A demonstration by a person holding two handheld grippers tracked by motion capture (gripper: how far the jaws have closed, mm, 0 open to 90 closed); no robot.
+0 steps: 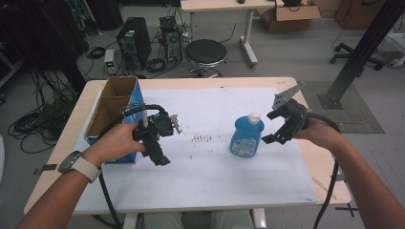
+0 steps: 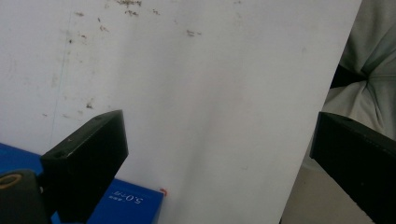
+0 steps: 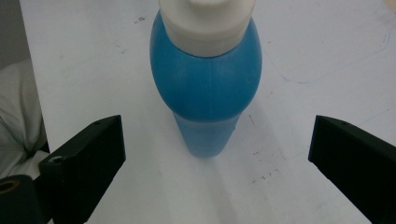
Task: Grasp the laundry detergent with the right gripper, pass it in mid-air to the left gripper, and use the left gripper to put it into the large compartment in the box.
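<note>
Landmark: the blue plastic bottle with a white cap (image 1: 247, 137) stands upright on the white sheet covering the wooden table (image 1: 219, 191), right of the sheet's middle.
Bottle from the right gripper view: the bottle (image 3: 208, 88) sits centred ahead of the jaws, cap toward the camera, nothing touching it.
Right gripper: the black right gripper (image 1: 279, 131) hangs just right of the bottle, aimed at it; jaws spread wide, released, with the bottle in line between them but still ahead of the tips.
Left gripper: the black left gripper (image 1: 160, 155) is well to the left of the bottle, pointing down and toward the person; jaws wide apart, gripping nothing, bare sheet beneath them.
Box: an open blue cardboard box with a brown inside (image 1: 114, 107) stands farther left of the bottle, just behind the left hand (image 1: 119, 142).
Box from the left gripper view: a blue corner of it (image 2: 128, 203) lies beside one jaw.
Scuff marks: dark specks (image 1: 201, 138) on the sheet lie between the bottle and the left gripper.
</note>
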